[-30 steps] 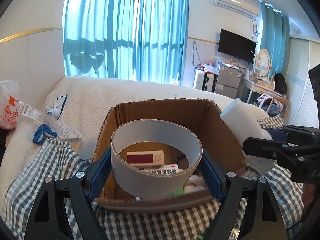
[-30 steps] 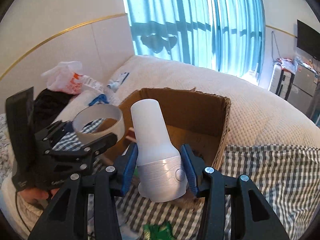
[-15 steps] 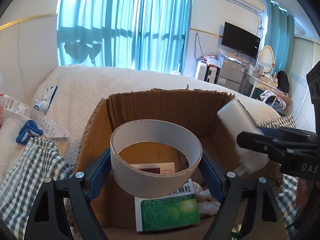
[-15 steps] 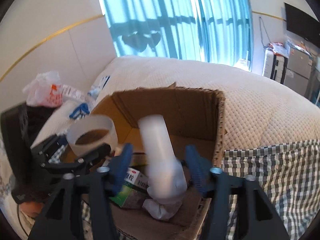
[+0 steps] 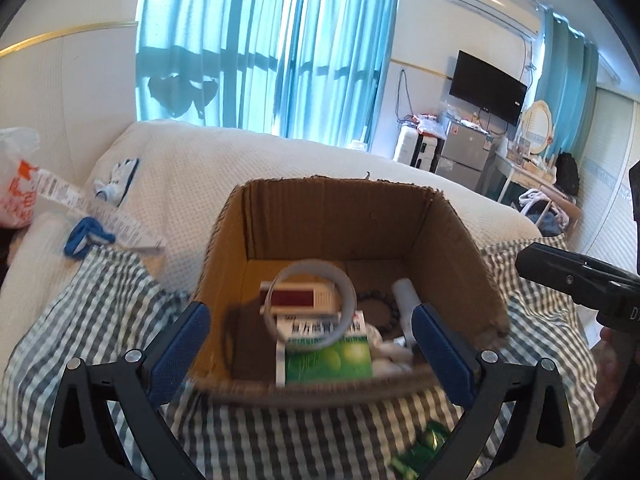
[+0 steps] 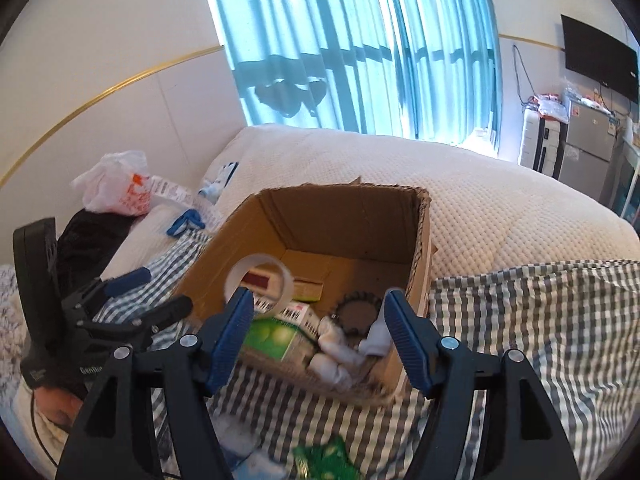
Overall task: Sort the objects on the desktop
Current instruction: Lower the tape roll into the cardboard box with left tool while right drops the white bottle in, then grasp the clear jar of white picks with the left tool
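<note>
Left wrist: tape ring tilted in corrugated cardboard box, jaws wide

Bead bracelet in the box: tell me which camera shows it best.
The right wrist view: the bead bracelet shows as a nearly full ring on the cardboard box floor. The left wrist view shows only a blurred arc beside the white bottle.

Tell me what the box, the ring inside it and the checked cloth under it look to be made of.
Box: corrugated cardboard, matte brown; fluted, ragged top edges show.
Ring: probably a cardboard or paper tape core, dull grey wall; motion blur leaves this open.
Checked cloth: woven fabric, matte grey-and-white gingham that folds and wrinkles softly.
</note>
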Available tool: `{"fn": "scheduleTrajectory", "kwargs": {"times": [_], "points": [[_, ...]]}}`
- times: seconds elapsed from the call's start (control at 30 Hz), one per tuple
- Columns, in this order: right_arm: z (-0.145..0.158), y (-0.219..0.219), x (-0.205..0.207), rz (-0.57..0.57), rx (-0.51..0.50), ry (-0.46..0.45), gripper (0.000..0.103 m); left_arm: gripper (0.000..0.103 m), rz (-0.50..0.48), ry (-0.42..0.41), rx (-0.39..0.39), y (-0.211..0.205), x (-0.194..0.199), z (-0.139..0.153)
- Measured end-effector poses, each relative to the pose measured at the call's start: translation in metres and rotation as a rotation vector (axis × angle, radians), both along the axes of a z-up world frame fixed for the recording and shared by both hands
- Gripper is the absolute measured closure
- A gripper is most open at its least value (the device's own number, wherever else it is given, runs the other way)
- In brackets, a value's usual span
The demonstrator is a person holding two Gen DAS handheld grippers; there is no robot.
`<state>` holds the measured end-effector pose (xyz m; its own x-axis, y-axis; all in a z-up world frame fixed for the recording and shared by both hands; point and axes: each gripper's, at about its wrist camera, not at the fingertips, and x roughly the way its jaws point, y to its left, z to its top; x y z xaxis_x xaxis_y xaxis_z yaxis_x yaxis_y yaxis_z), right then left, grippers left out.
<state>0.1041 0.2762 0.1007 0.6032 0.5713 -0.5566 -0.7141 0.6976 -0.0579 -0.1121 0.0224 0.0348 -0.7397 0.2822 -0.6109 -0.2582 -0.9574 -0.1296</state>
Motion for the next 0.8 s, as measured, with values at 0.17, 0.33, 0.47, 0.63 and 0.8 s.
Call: {"fn": "scheduleTrajectory", "kwargs": {"times": [0.17, 0.33, 0.47, 0.63, 0.8], "points": [[-0.007, -0.003, -0.033, 0.028, -0.065, -0.005, 0.036, 0.0, 0.038, -0.016, -0.021, -0.013, 0.035, 0.006], [-0.03, -0.008, -0.053, 0.043, -0.136, -0.001, 0.036, 0.0, 0.055, -0.068, -0.038, -0.019, 0.065, -0.011], [-0.063, -0.013, -0.058, 0.038, -0.216, 0.02, 0.036, 0.0, 0.03, -0.155, -0.038, -0.015, 0.082, -0.045], [-0.102, -0.019, -0.051, 0.022, -0.287, 0.064, 0.036, 0.0, -0.035, -0.299, -0.05, 0.003, 0.09, -0.101], [-0.133, -0.02, -0.037, 0.019, -0.345, 0.134, 0.036, 0.0, -0.046, -0.38, -0.123, 0.015, 0.088, -0.138]]}}
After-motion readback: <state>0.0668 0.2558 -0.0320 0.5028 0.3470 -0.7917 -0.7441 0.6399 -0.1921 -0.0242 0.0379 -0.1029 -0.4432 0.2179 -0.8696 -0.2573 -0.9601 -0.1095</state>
